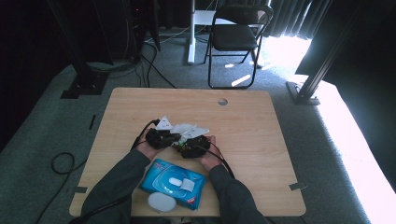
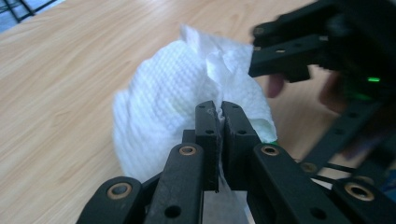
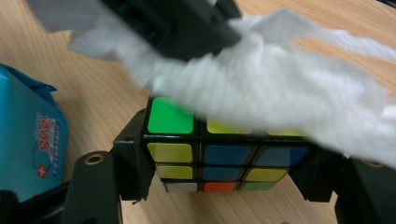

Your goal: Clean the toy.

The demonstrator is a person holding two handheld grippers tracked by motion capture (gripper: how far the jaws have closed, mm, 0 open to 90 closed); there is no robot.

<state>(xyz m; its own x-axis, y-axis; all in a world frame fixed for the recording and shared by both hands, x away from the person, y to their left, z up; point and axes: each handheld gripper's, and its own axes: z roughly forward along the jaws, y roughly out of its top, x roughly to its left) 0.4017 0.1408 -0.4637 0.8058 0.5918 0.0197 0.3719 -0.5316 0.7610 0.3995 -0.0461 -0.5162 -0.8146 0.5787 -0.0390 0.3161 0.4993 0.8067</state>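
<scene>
Wooden table [image 1: 261,140] carries a blue wipes pack [image 1: 173,183], flap raised. Left gripper [image 2: 218,116] pinches a white wipe [image 2: 163,93]; right gripper [image 3: 224,161] clamps a puzzle cube [image 3: 219,158].

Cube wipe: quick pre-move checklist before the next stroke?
1. Right gripper clamped on the puzzle cube: ok, a jaw sits against each side of it.
2. Left gripper pinching the white wipe: ok, a fold is caught between the shut jaws.
3. Wipe lying on the cube's top face: ok, it drapes across the top row.
4. Whole top face covered: not ok, the green corner sticker is bare.
5. Blue wipes pack clear of the work: ok, on the table nearer the person.
6. Cube lifted or resting on the table: cannot tell.
</scene>
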